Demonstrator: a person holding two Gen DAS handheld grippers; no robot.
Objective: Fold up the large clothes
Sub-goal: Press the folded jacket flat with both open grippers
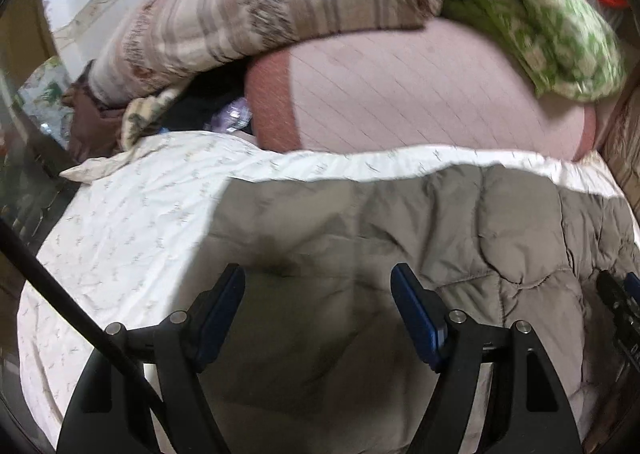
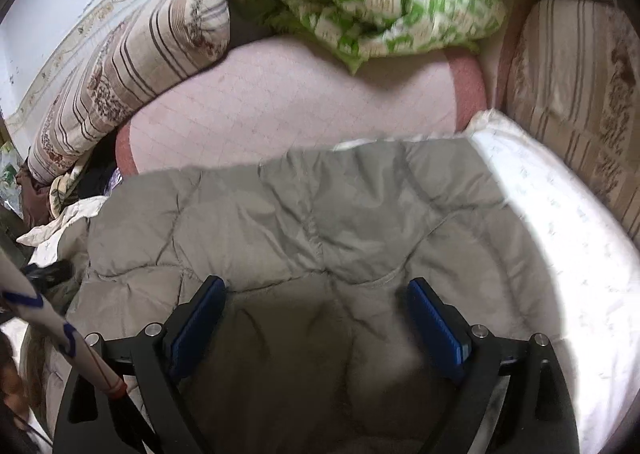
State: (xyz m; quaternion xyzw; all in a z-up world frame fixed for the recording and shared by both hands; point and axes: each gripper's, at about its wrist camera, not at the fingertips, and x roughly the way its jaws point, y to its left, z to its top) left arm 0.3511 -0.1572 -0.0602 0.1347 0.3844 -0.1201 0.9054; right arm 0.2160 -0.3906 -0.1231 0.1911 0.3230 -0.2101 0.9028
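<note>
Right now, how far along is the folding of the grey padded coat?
Done: the coat lies on the white sheet with a straight far edge and a straight left edge, so it looks at least partly folded. In hand: nothing; the left gripper and right gripper hover open over it, pads clear of the fabric. Left: its surface is still puffy and creased, so any further fold remains; its near part is hidden.
</note>
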